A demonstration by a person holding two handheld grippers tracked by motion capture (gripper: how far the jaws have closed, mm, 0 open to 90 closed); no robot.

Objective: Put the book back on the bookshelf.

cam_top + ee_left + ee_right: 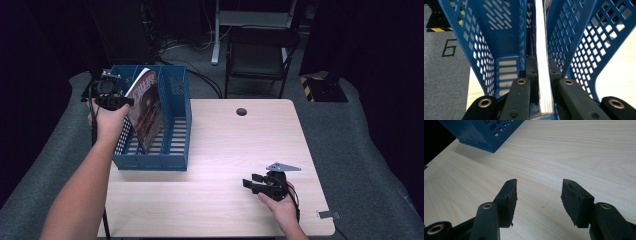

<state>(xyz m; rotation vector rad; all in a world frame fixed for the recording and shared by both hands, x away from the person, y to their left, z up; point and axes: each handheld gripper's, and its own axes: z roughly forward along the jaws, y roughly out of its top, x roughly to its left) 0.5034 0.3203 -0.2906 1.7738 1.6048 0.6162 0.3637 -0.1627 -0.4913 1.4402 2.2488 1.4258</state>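
Sitting at the left rear of the pale wood-grain table (235, 150), the blue perforated plastic file rack (177, 100) has upright dividers forming slots; it's your biggest item and looks rigid enough to brace against. One slot holds the thin red-covered magazine (146, 112), leaning tilted against a divider with its top corner above the rim. The neighbouring slot in the left gripper view looks empty.

Expect the magazine to be light, floppy and glossy, so likely to sag and slip if you pinch a loose corner. Take it near the spine or the full page stack edge.

Your left gripper (543, 72) is doing that now: jaws pressed onto the white page edge (542, 50).

Your right gripper (539, 192) hovers just over bare table, jaws spread, nothing between them, well apart from the rack.
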